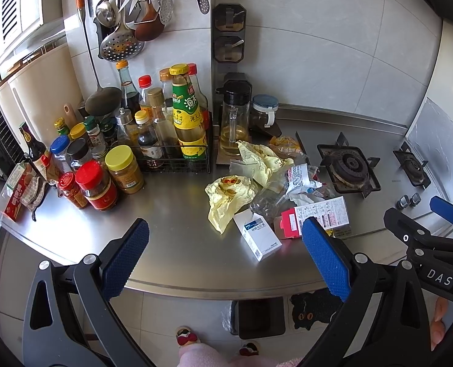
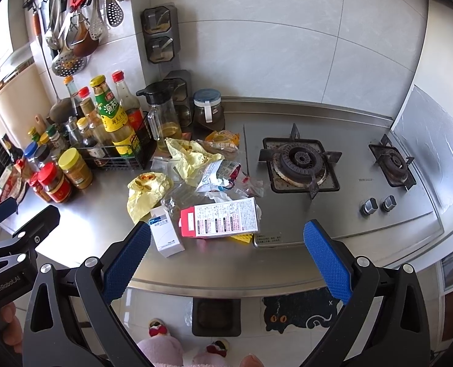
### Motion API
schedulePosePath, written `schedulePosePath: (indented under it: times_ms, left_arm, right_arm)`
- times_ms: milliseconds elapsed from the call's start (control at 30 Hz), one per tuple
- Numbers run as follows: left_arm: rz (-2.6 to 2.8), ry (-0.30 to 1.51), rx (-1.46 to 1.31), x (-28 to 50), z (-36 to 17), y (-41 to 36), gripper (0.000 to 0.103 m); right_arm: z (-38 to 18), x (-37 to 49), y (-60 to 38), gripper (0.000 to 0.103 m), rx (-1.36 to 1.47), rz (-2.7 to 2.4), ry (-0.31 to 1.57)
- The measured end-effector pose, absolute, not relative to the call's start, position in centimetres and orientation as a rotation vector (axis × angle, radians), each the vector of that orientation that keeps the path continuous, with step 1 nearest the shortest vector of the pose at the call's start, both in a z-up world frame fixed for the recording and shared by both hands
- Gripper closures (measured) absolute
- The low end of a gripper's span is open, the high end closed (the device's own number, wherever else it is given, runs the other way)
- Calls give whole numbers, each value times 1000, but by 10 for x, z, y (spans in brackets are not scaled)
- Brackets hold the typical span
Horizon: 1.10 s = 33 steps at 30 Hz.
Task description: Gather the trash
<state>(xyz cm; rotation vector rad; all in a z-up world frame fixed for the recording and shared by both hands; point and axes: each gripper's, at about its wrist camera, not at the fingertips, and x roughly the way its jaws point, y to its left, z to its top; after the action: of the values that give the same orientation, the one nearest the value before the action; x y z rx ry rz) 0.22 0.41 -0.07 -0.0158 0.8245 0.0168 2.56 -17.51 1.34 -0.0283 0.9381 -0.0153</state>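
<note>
A heap of trash lies on the steel counter [image 1: 180, 244] left of the stove: crumpled yellow wrappers [image 1: 229, 195] [image 2: 147, 192], a small white and blue box [image 1: 258, 237] [image 2: 165, 232], a red and white carton [image 1: 318, 217] [image 2: 220, 218], clear plastic and a foil packet [image 2: 220, 174]. My left gripper [image 1: 226, 257] hovers open above the counter's front edge, nothing between its fingers. My right gripper [image 2: 226, 260] is open too, just in front of the carton and the white box. A dark trash bin [image 1: 257, 318] [image 2: 215, 318] stands on the floor below.
Sauce bottles and jars [image 1: 119, 153] crowd the counter's left, some in a wire rack. An oil jug [image 1: 234, 122] and a glass jar stand at the back. A two-burner gas stove [image 2: 300, 165] fills the right. Utensils hang on the wall. A person's slippered feet [image 2: 156, 331] stand by a cat mat [image 2: 300, 315].
</note>
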Motion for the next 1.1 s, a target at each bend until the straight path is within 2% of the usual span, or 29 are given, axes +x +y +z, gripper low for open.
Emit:
schedulePosePath:
  times_ms: [1100]
  left_arm:
    - [24,825,-17,-1,3,9,8]
  right_arm:
    - [14,28,-174,3,-35,-18,940]
